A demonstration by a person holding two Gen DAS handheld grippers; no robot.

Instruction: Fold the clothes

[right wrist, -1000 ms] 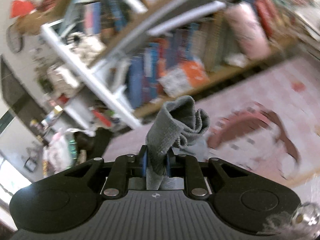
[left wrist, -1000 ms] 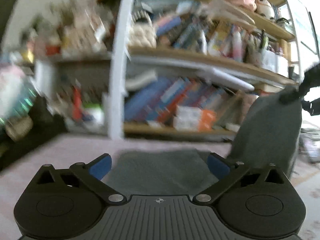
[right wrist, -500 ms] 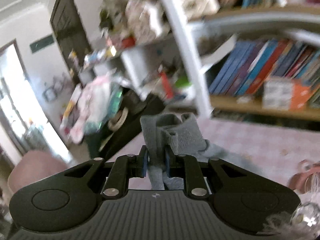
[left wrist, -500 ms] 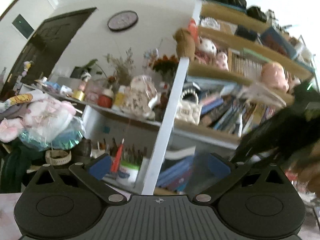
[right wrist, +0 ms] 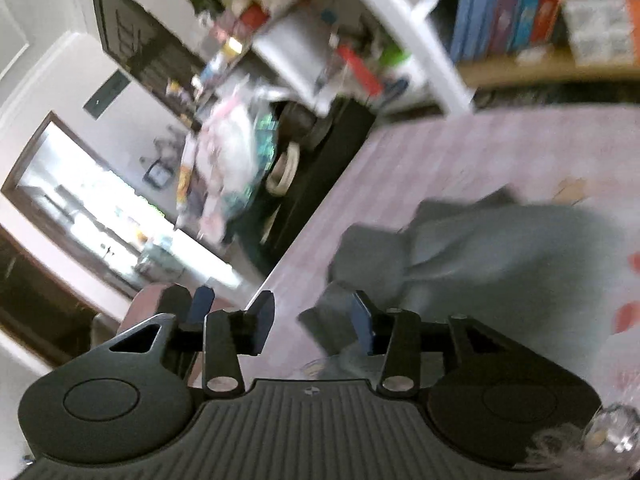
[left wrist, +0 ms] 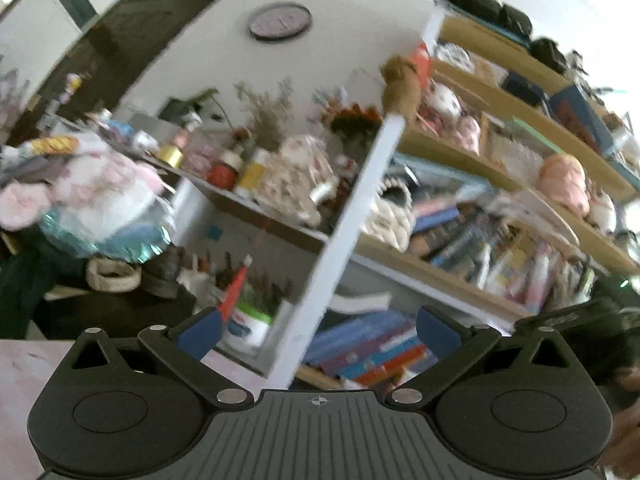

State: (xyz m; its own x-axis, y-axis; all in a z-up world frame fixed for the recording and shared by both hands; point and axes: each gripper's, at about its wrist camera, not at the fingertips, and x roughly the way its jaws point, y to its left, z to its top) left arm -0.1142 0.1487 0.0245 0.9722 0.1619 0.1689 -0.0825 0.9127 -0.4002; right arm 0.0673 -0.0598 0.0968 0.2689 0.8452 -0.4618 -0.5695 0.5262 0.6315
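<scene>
Pink tabletop (right wrist: 460,152) carries the soft, limp grey garment (right wrist: 500,240), rumpled just ahead of the right gripper (right wrist: 312,320), both grippers' jaws spread wide and empty; best pinched at an edge.

bright daylight, blown-out doorway (right wrist: 100,216) glare, heavy motion blur, fisheye bending at edges.

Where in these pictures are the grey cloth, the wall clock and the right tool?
grey cloth (right wrist: 500,248): right wrist view, middle of the crumpled fabric on the pink surface.
wall clock (left wrist: 280,21): left wrist view, centre of its round face.
right tool (right wrist: 310,320): right wrist view, midway between its open fingertips.
</scene>
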